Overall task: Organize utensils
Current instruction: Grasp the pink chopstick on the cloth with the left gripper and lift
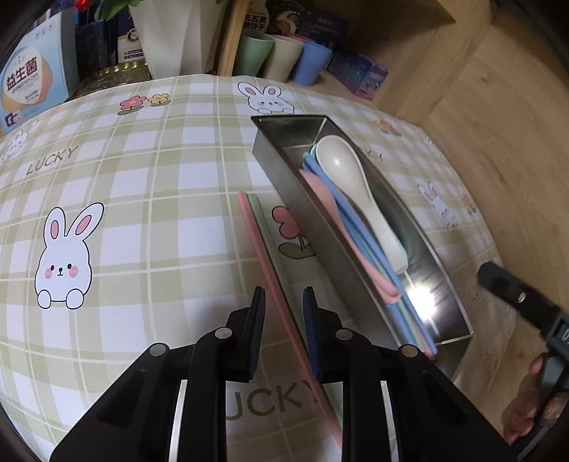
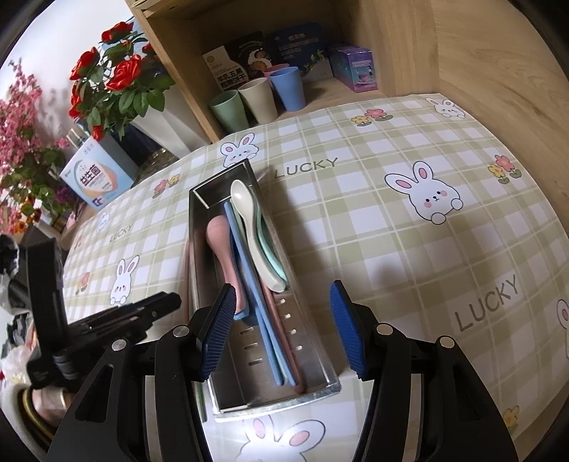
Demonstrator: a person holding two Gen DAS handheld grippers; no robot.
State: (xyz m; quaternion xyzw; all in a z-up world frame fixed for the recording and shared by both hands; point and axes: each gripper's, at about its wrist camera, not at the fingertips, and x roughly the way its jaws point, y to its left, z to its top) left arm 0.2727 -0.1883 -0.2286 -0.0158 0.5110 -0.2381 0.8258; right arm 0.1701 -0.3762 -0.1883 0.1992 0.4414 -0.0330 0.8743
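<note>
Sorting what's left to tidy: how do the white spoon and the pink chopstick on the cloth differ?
The white spoon lies inside the metal tray; the pink chopstick lies outside it on the tablecloth. The spoon has a broad bowl; the chopstick is thin and straight. The chopstick runs between the left gripper jaws; nothing grips the spoon. Both lie flat.

This looks like a home. The table (image 2: 409, 142) has a green checked cloth with rabbits and the word LUCKY. Behind it stands a wooden shelf (image 2: 355, 21) with plastic cups (image 2: 256, 99) and snack boxes (image 2: 231, 71). Beside the shelf are red roses (image 2: 117, 74) and pink flowers (image 2: 21, 117)
</note>
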